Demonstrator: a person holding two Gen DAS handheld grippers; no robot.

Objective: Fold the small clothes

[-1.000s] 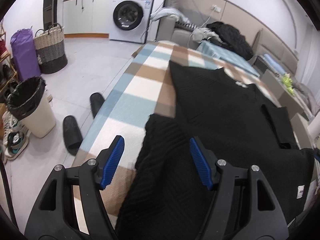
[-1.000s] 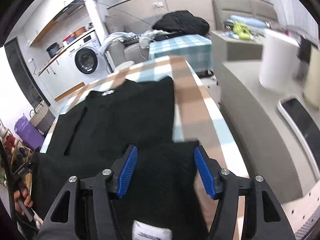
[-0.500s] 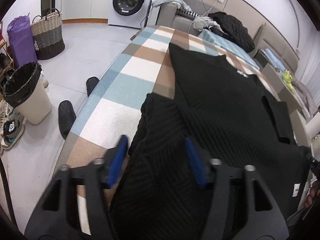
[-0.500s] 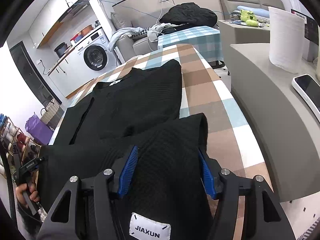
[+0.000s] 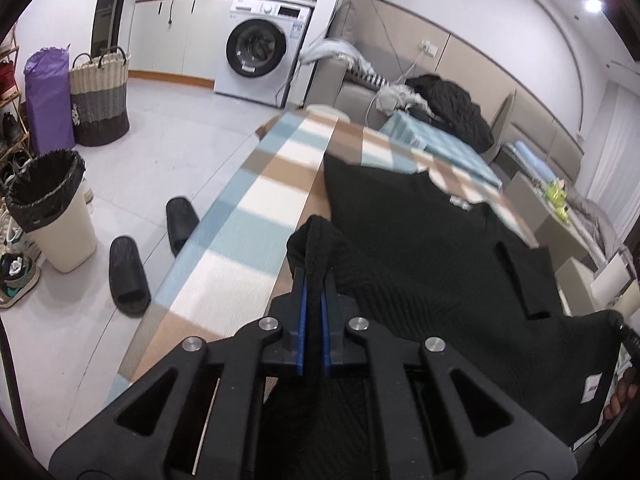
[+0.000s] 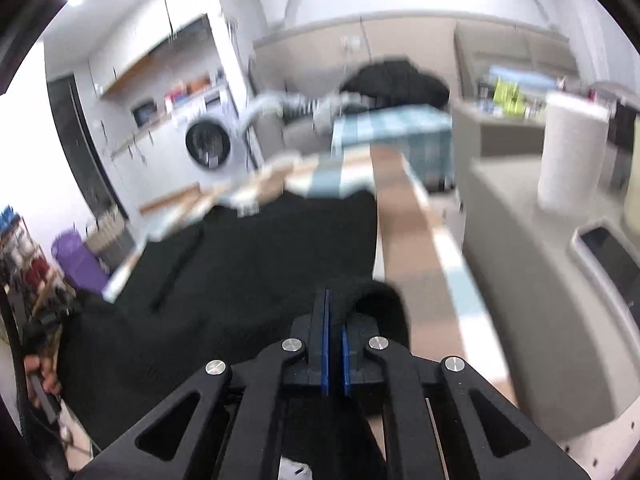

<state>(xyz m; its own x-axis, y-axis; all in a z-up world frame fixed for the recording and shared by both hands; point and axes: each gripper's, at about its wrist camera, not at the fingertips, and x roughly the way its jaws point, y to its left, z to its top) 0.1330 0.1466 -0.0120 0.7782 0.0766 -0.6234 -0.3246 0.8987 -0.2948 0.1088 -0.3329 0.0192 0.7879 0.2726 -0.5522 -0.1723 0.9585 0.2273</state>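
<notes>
Black slippers (image 5: 152, 256), bin (image 5: 52, 216), basket (image 5: 100, 96) beside table (image 5: 240, 216)

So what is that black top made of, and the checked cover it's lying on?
The black top looks like a soft knit, probably wool or acrylic: a matte surface with fine ribbed, zigzag rows, and it bunches limply where the left gripper pinches it. The checked cover looks like a flat woven or printed cloth, smooth and matte in blue, tan and white blocks; its exact fibre can't be told.
</notes>
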